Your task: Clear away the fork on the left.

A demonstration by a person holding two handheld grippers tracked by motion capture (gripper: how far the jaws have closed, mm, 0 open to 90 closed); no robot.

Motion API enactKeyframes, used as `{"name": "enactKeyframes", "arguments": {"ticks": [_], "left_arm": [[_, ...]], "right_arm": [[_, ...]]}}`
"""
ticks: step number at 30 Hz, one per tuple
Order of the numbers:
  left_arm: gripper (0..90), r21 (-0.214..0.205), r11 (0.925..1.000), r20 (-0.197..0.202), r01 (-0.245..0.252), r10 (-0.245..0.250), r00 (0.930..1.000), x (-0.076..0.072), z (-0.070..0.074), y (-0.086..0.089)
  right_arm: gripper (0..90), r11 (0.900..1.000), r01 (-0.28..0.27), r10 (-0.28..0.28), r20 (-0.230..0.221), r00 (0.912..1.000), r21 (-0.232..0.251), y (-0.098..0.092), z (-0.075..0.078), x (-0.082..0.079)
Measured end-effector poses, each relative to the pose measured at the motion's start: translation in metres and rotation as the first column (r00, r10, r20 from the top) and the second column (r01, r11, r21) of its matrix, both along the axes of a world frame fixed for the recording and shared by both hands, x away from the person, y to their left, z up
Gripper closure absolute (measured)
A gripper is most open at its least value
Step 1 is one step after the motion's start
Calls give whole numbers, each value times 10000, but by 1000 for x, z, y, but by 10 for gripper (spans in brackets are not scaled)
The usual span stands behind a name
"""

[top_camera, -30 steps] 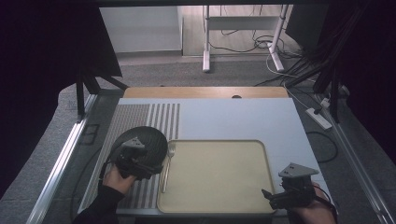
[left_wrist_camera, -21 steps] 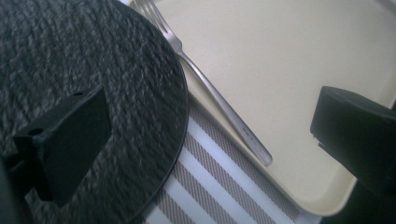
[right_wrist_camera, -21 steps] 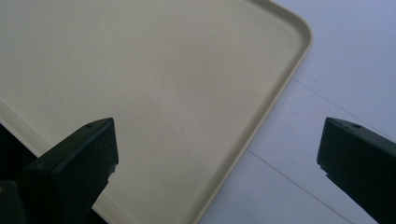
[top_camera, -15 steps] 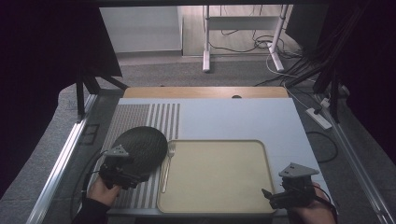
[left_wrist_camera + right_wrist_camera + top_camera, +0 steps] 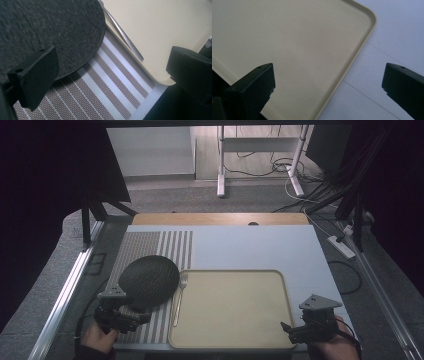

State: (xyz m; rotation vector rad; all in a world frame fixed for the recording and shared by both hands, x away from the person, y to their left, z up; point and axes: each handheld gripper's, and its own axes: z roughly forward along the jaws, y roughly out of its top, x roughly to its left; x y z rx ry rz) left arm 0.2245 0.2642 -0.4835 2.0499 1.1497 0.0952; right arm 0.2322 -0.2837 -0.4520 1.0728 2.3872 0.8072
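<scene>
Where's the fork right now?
In the high view the fork lies on the striped placemat, left of centre, between the dark round plate and the beige tray's left rim.

High view: we look forward and down from above the person's side, whole table in frame. Left gripper view: close, low, over the dark round mat (image 5: 47, 32) and striped placemat (image 5: 105, 85). Right gripper view: close over the tray (image 5: 294, 50) corner. All three views share that tray.
</scene>
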Motion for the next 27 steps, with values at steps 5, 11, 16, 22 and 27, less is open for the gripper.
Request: {"name": "enactKeyframes", "arguments": {"ticks": [5,11,16,22,27], "left_arm": [[0,-97,9996,117,-261,263,9996,-6,2,5],[0,254,9987,346,-441,432,9985,-15,5,6],[0,232,9980,517,-589,576,9970,-21,6,11],[0,483,9952,624,-854,823,9947,-27,7,14],[0,559,9928,704,-1060,1020,9923,-30,8,17]], "right_arm": [[0,10000,33,-33,28,10000,17,0,0,0],[0,10000,68,-68,37,10000,58,-1,0,0],[0,9999,83,-83,35,10000,71,-1,0,0],[0,9999,99,-99,32,9999,67,-1,0,0],[0,9999,106,-106,35,9999,28,0,0,0]]}}
